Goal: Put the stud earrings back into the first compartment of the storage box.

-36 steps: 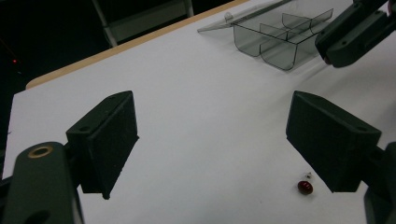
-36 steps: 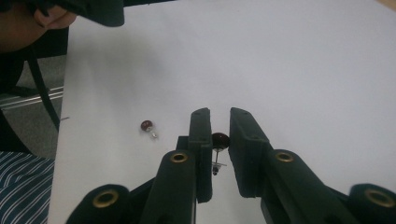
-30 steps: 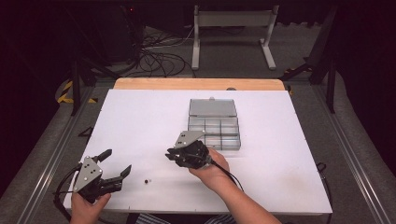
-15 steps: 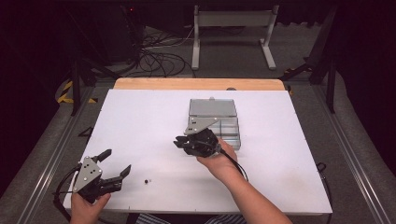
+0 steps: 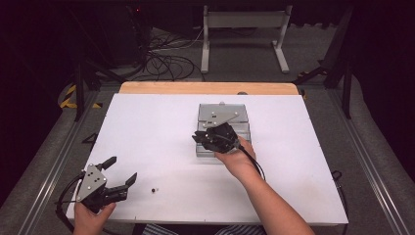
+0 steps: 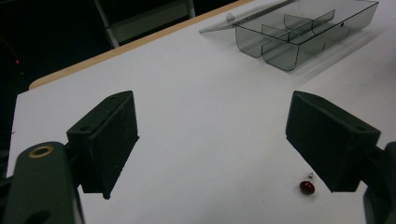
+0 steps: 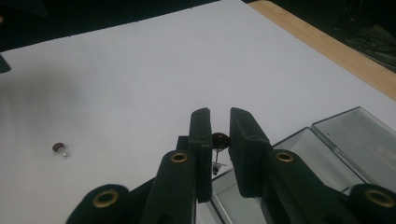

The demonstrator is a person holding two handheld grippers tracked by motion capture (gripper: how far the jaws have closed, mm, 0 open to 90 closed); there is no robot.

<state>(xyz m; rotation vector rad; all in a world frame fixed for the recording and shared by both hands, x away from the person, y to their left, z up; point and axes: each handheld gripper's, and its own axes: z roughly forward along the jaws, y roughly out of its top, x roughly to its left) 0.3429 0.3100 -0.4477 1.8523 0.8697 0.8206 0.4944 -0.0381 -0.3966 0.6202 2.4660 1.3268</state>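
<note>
My right gripper hovers over the near left corner of a clear grey compartment box. In the right gripper view its jaws are shut on a small dark red stud with a metal pin, above the box's front compartments. My left gripper rests at the table's near left corner, jaws wide open and nothing between them. A second red stud lies on the white table just right of it, beside the right jaw in the left gripper view.
The box has its lid open toward the far side and several dividers. A wooden strip runs along the table's far edge. Cables and a metal stand are on the floor beyond.
The right hand has carried its gripper away from the person and to the right, from the table's middle to over the box's near edge. The left gripper has stayed still.
</note>
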